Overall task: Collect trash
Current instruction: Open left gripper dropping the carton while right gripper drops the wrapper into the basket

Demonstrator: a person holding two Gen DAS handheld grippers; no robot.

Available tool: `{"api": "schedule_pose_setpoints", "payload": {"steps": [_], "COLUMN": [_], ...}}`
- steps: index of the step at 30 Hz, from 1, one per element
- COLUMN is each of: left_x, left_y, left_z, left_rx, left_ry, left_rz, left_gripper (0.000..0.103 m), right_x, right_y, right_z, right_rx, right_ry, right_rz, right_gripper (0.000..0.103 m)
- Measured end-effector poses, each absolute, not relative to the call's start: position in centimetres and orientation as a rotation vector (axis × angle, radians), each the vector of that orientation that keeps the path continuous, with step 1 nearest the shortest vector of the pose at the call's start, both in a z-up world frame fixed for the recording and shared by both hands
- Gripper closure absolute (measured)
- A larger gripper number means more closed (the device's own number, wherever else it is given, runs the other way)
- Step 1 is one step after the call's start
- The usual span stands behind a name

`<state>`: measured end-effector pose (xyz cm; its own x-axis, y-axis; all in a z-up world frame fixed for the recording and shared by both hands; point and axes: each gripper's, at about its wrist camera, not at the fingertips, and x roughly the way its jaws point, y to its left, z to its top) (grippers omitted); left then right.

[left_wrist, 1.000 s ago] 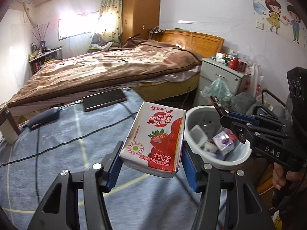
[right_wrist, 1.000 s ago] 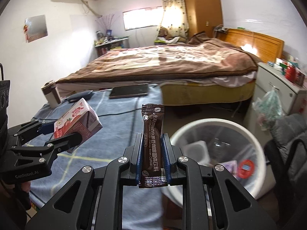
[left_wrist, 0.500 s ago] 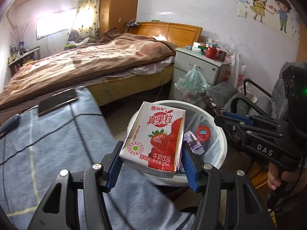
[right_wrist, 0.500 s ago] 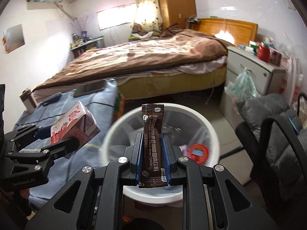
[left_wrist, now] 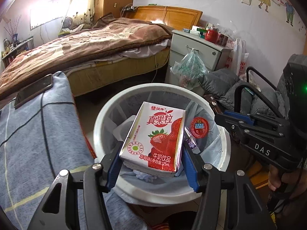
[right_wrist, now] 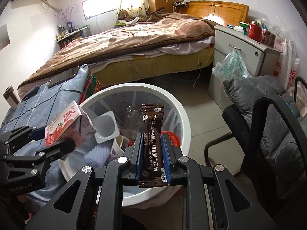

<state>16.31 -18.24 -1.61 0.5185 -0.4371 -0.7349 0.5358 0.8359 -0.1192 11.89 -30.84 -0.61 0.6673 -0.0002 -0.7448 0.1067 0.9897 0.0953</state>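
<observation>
1. I have the left hand-held gripper (left_wrist: pixel 151 157) clenched on the strawberry milk carton (left_wrist: pixel 153 140), held above the open white trash bin (left_wrist: pixel 99 118).
2. My right hand-held gripper (right_wrist: pixel 152 153) grips a brown coffee sachet (right_wrist: pixel 152 143) upright, over the bin's rim at about 6 o'clock.
3. I judge this the drop step: both pieces are carried and not yet let go.
4. Next, I would open each jaw pair in turn, keeping both items inside the rim, so they fall onto the yogurt cup (right_wrist: pixel 105 126) and red lid (left_wrist: pixel 199 127) below.
</observation>
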Motion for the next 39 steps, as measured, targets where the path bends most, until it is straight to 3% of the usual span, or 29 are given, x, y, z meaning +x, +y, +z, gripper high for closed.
{"api": "schedule_pose_setpoints", "payload": {"steps": [6,8,10,19,39], "left_x": [16.6,16.6,16.7,15.5,7.5], "left_y": [-18.8,-18.8,-18.6,-17.3,-12.4], "left_z": [-1.8,-1.8,-1.8,-0.8,2.1], "left_rx": [0.134,0.135,0.130,0.119,0.089], "left_ry": [0.851,0.854,0.858,0.820,0.624], "left_rz": [-0.581,-0.575,-0.573,-0.540,-0.348], "left_gripper": [0.043,0.042,0.041,0.035,0.033], "right_x": [12.1,12.2,12.2,10.7,3.9], "right_y": [-31.5,-31.6,-31.6,-31.2,-26.3], "right_z": [-1.2,-1.3,-1.3,0.1,2.6], "right_rx": [0.132,0.132,0.143,0.172,0.119], "right_ry": [0.857,0.855,0.855,0.794,0.617], "right_rz": [-0.051,-0.054,-0.047,-0.060,-0.141], "right_gripper": [0.077,0.062,0.052,0.052,0.052]}}
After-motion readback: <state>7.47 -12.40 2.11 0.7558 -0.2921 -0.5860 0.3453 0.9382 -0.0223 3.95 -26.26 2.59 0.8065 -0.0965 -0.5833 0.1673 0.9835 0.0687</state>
